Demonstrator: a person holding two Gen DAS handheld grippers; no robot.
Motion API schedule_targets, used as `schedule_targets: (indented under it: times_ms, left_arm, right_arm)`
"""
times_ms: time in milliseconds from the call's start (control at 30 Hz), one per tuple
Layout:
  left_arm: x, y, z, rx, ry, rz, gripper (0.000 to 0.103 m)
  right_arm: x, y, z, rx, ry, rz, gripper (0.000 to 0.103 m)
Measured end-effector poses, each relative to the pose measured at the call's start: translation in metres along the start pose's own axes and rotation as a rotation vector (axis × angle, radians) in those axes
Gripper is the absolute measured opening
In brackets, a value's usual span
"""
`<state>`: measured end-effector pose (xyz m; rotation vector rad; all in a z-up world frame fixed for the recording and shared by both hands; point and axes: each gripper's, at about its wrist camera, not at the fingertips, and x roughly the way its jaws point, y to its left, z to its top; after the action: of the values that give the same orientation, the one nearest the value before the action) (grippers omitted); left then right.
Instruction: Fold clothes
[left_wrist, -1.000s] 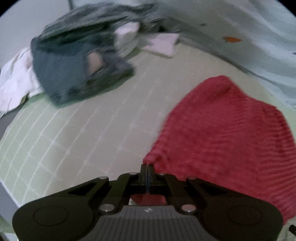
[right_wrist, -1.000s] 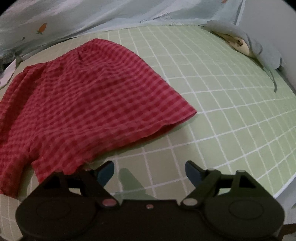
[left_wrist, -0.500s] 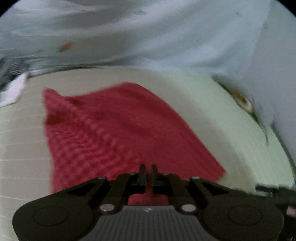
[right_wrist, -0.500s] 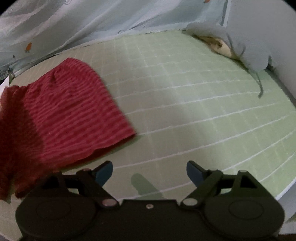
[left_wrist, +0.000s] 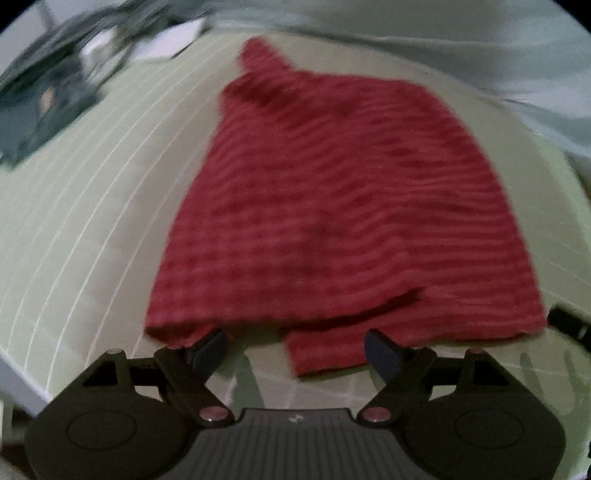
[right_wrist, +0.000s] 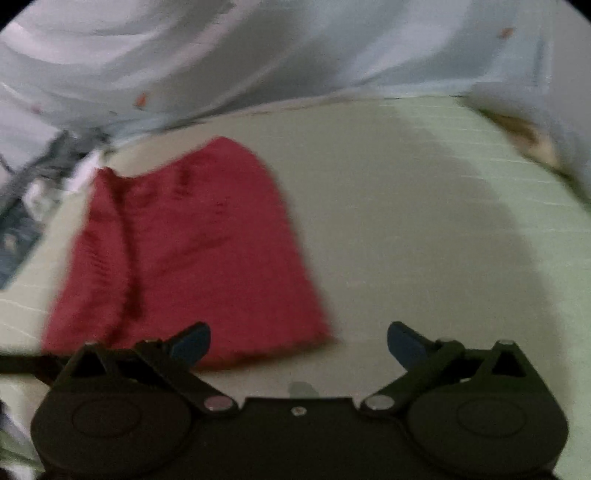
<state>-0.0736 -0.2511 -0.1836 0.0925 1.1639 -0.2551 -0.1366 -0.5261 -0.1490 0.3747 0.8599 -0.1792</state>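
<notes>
A red checked garment (left_wrist: 343, 206) lies folded over on the green grid sheet (left_wrist: 92, 206); it also shows in the right wrist view (right_wrist: 192, 254). My left gripper (left_wrist: 295, 349) is open and empty, just in front of the garment's near hem. My right gripper (right_wrist: 297, 341) is open and empty, to the right of the garment's near edge, its left finger over the hem. Both views are blurred by motion.
A pile of dark grey and white clothes (left_wrist: 48, 85) lies at the far left. A pale blue curtain (right_wrist: 258, 55) hangs behind the bed. A grey cloth and a beige object (right_wrist: 524, 136) sit at the far right. The bed's edge runs at lower left (left_wrist: 22, 380).
My left gripper was shut on the red garment's corner, carried it across over the rest, and has opened and let go. My right gripper stayed open and shifted right.
</notes>
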Motion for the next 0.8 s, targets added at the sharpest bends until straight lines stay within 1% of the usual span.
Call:
schedule_targets:
  times_ms: [33, 100, 167, 233, 267, 333, 400, 433, 467, 500, 533, 567, 600, 667, 733, 800]
  left_arm:
    - [0.004, 0.003, 0.000, -0.019, 0.008, 0.016, 0.083]
    - [0.011, 0.007, 0.001, -0.046, 0.017, 0.035, 0.083]
    - [0.015, 0.009, 0.003, -0.065, 0.025, 0.044, 0.083]
    - [0.020, 0.011, 0.003, -0.079, 0.041, 0.052, 0.083]
    - [0.023, 0.012, 0.002, -0.083, 0.048, 0.055, 0.083]
    - [0.026, 0.013, -0.001, -0.078, 0.046, 0.061, 0.086]
    - [0.027, 0.014, -0.001, -0.079, 0.048, 0.065, 0.089]
    - [0.027, 0.014, -0.001, -0.080, 0.049, 0.067, 0.090]
    - [0.027, 0.015, -0.001, -0.081, 0.049, 0.069, 0.090]
    - [0.028, 0.015, -0.001, -0.081, 0.050, 0.071, 0.091]
    - [0.028, 0.016, -0.001, -0.082, 0.051, 0.073, 0.091]
    - [0.029, 0.016, -0.001, -0.083, 0.052, 0.075, 0.091]
    - [0.029, 0.017, -0.001, -0.084, 0.053, 0.077, 0.092]
    - [0.030, 0.017, -0.001, -0.085, 0.054, 0.081, 0.096]
    - [0.031, 0.018, 0.000, -0.086, 0.056, 0.085, 0.097]
    - [0.031, 0.020, 0.000, -0.080, 0.061, 0.088, 0.097]
  right_arm:
    - [0.008, 0.008, 0.006, -0.001, 0.011, 0.043, 0.103]
    - [0.026, 0.026, 0.016, 0.002, 0.064, 0.122, 0.103]
    - [0.039, 0.044, 0.023, 0.006, 0.111, 0.180, 0.101]
    - [0.050, 0.060, 0.027, -0.015, 0.141, 0.228, 0.092]
    - [0.056, 0.068, 0.028, -0.033, 0.154, 0.245, 0.086]
    - [0.069, 0.082, 0.029, -0.075, 0.185, 0.264, 0.077]
    - [0.082, 0.088, 0.028, -0.080, 0.219, 0.292, 0.058]
    - [0.087, 0.088, 0.027, -0.074, 0.235, 0.308, 0.053]
    - [0.090, 0.088, 0.027, -0.066, 0.246, 0.331, 0.044]
    - [0.093, 0.088, 0.027, -0.061, 0.256, 0.357, 0.030]
    - [0.095, 0.089, 0.027, -0.062, 0.260, 0.374, 0.022]
    - [0.096, 0.090, 0.028, -0.068, 0.261, 0.385, 0.008]
    - [0.096, 0.092, 0.028, -0.074, 0.262, 0.396, 0.004]
    - [0.091, 0.091, 0.028, -0.087, 0.230, 0.414, 0.002]
    - [0.079, 0.084, 0.032, -0.087, 0.178, 0.420, 0.002]
    - [0.066, 0.072, 0.039, -0.063, 0.128, 0.405, 0.001]
